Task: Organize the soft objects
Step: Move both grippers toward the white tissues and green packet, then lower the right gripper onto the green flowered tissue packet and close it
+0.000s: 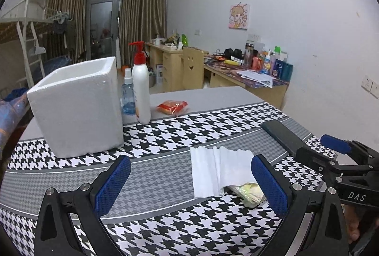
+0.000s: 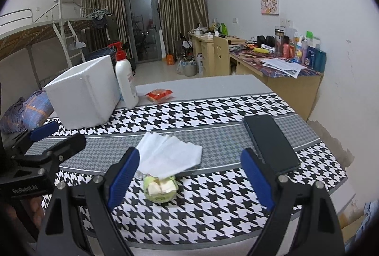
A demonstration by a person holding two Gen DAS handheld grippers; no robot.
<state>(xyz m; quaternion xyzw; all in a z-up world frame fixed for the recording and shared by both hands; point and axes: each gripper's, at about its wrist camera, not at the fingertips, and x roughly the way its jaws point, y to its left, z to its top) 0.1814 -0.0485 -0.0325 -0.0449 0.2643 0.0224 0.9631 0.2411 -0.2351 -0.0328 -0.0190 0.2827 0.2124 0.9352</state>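
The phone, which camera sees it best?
The right wrist view: the phone lies whole on the table, screen up, beside one right finger. The left wrist view shows only its far end; the right gripper hides the rest.

Your left gripper (image 1: 190, 181) points forward and down, jaws spread wide, nothing pressed between the blue pads (image 1: 113, 185). In its own view the fingers rise from 7 and 5 o'clock. Your right gripper (image 2: 189, 179) is tilted down much the same, jaws also wide apart and gripping nothing, fingers coming up from 7 and 5 o'clock. The two run side by side, near each other: the right one shows at 3 o'clock in the left view, the left one at 9 o'clock in the right view. Part of your left hand (image 2: 35, 211) shows beneath its handle at 8 o'clock.
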